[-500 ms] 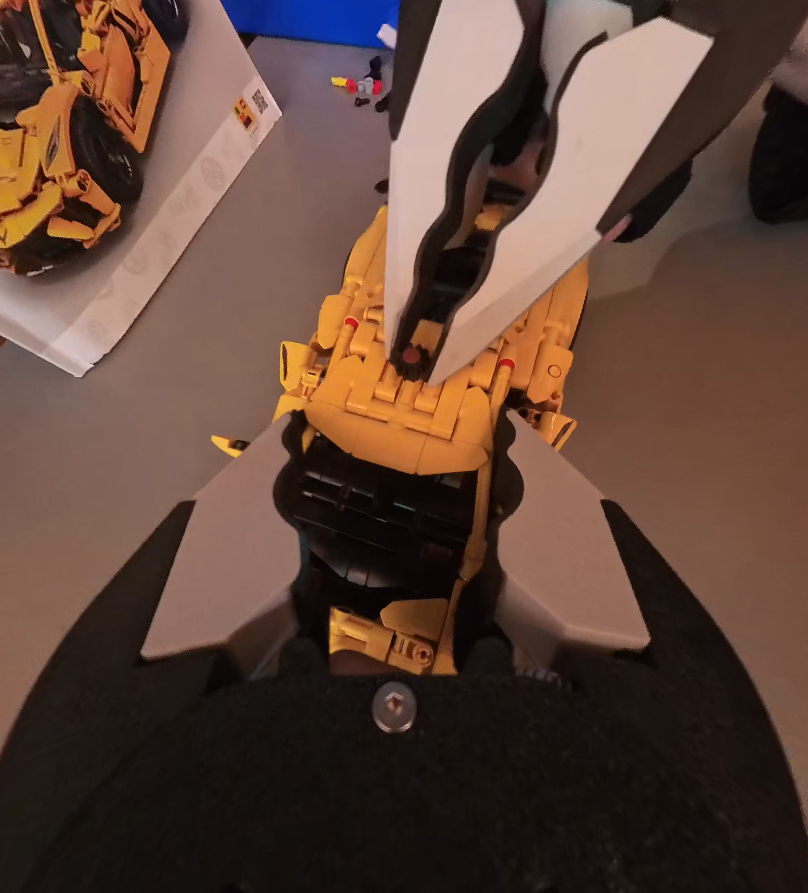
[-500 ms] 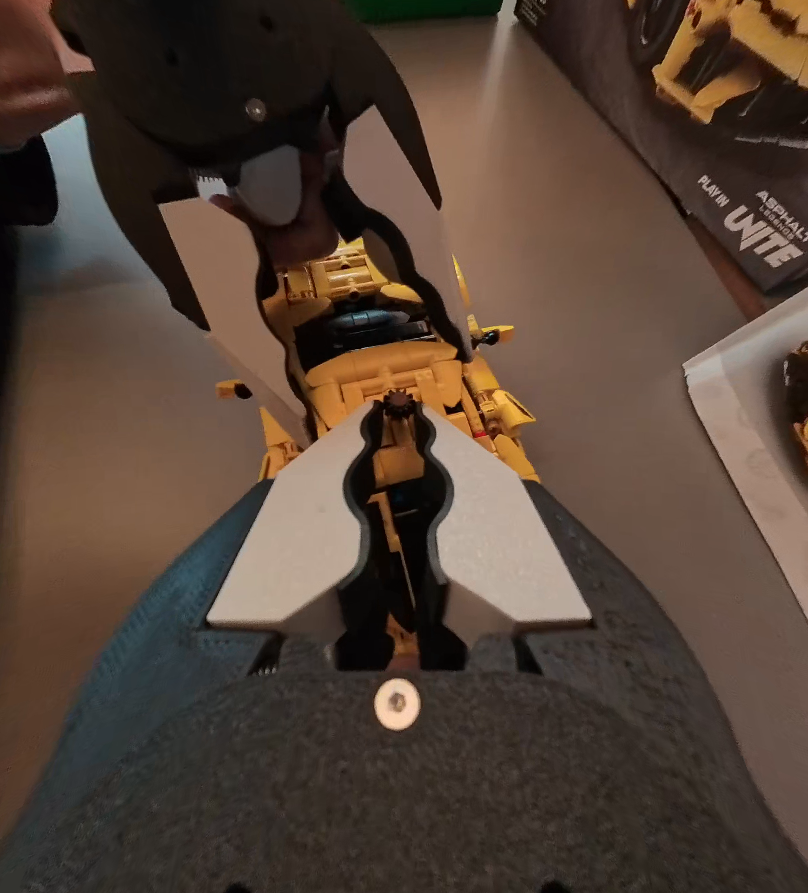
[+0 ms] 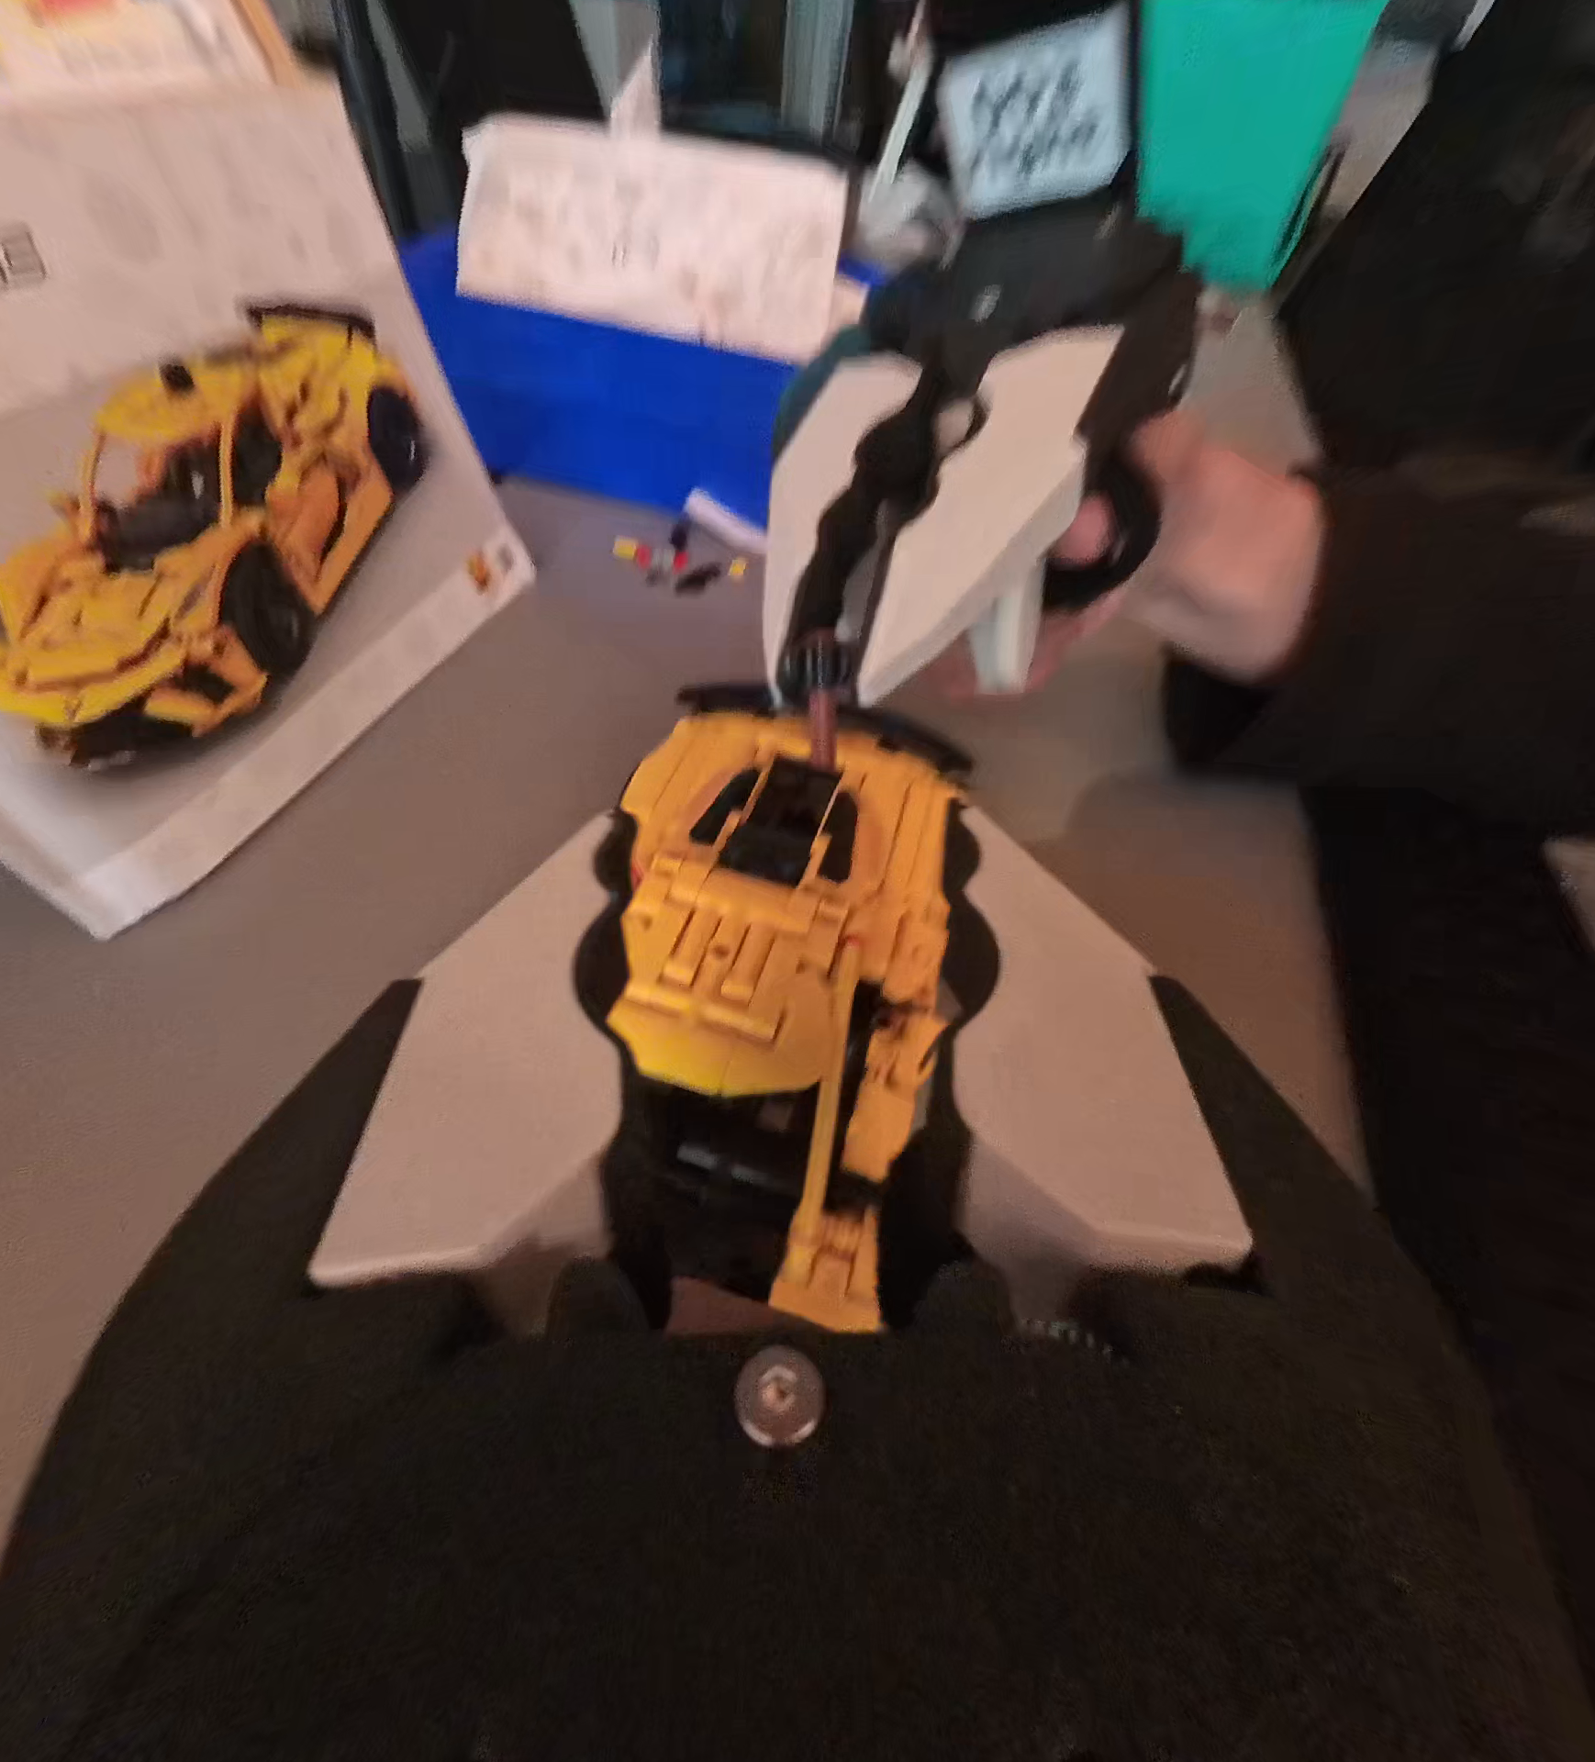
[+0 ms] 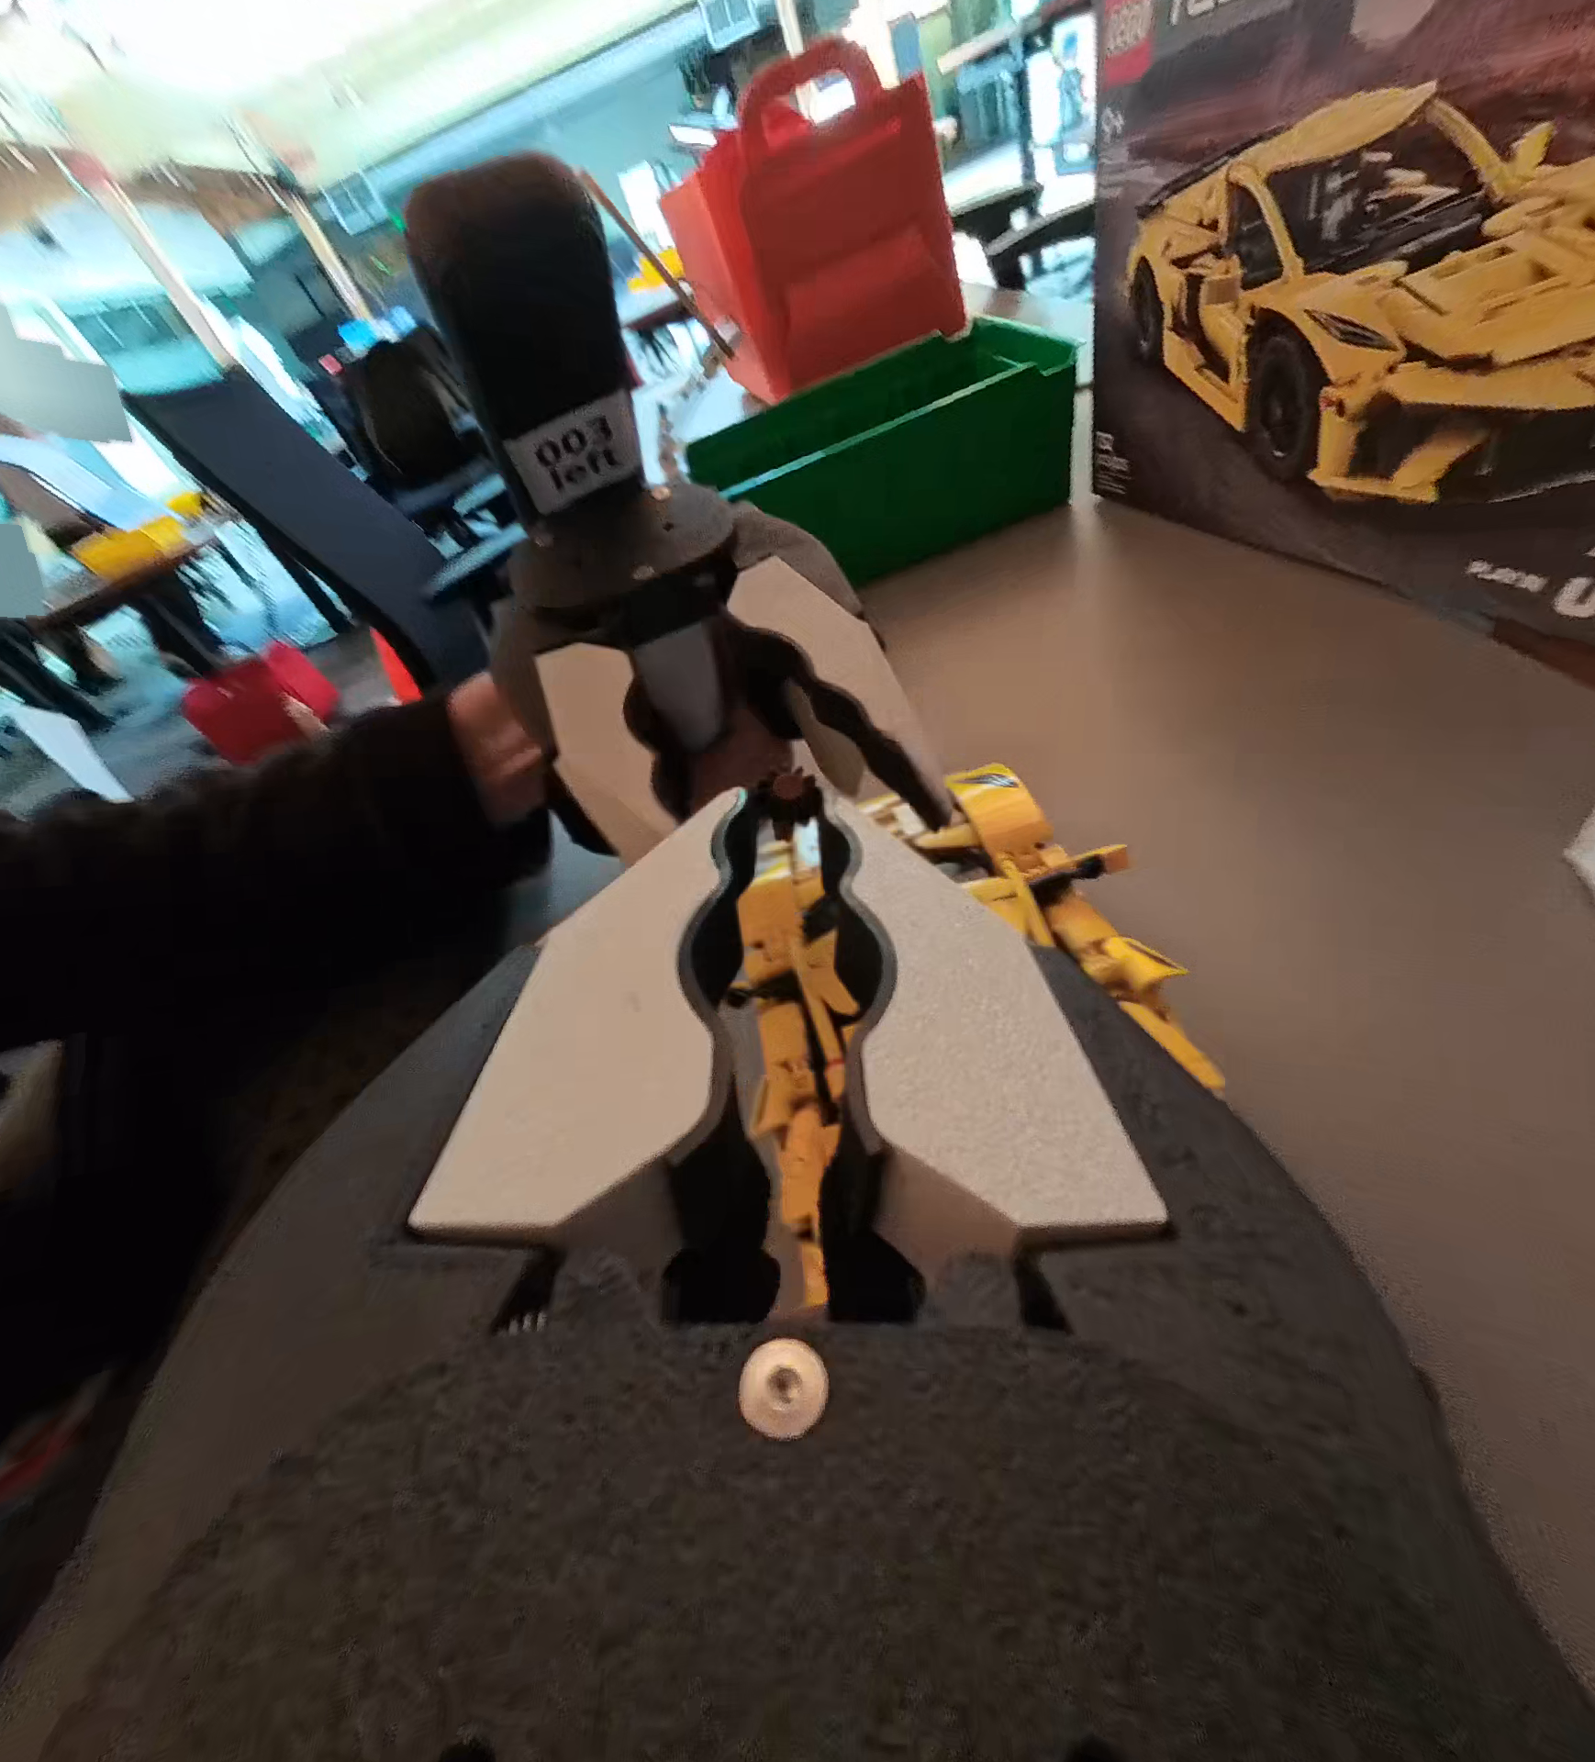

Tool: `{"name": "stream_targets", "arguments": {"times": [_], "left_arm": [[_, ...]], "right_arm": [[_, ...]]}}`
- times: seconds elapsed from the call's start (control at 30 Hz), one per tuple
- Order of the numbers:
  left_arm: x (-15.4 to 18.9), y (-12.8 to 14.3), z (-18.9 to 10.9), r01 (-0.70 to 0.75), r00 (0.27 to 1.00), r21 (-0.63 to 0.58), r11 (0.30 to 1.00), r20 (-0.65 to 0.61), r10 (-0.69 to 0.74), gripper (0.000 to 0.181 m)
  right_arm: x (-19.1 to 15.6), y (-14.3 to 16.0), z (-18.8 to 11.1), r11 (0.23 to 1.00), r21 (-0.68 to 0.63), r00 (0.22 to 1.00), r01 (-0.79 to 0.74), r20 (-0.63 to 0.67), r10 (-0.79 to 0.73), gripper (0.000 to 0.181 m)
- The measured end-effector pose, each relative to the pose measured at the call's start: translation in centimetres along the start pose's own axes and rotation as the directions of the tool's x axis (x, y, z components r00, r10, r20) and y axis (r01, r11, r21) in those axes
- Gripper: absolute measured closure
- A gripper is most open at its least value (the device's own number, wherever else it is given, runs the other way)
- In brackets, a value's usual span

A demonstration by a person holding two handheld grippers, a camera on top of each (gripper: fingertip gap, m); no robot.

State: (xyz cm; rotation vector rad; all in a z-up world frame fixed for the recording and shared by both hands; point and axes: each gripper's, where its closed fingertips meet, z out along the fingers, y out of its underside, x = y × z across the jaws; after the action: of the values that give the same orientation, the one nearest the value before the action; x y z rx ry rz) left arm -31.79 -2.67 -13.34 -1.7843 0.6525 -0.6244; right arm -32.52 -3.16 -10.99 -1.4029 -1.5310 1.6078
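Yellow brick-built car: lifted off grey table, clamped across body between left gripper fingers, spread wide.
Small black gear on brown axle: pinched at right gripper fingertips, nearly closed, above car.
Risk: gear slipping free; squeeze popping panels.
Beside: car box, green bin.

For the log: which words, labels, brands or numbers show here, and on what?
Handle tag: printed characters, sharp; not copied here.
Dark car box: brand and title print; not copied here.
White car box: print too blurred to read.
White card: marks too blurred to read.
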Motion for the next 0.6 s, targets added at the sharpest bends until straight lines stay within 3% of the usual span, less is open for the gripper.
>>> {"name": "stream_targets", "arguments": {"times": [0.23,0.4,0.6], "left_arm": [[0.9,-1.2,0.3,-0.041,0.999,0.082,0.996,0.002,0.041,0.178],[0.4,-1.2,0.4,-0.124,0.990,0.071,0.990,0.072,0.118,0.177],[0.6,-2.1,-0.8,-0.123,0.991,0.109,0.986,0.061,0.117,0.177]], "right_arm": [[-0.1,0.5,0.1,1.000,0.016,1.000,-0.026,-0.012,0.026,0.170],[0.2,0.2,0.1,0.995,0.060,0.997,-0.083,0.002,0.083,0.170],[-0.6,-1.0,0.6,0.981,0.121,0.987,-0.152,0.070,0.145,0.171]]}}
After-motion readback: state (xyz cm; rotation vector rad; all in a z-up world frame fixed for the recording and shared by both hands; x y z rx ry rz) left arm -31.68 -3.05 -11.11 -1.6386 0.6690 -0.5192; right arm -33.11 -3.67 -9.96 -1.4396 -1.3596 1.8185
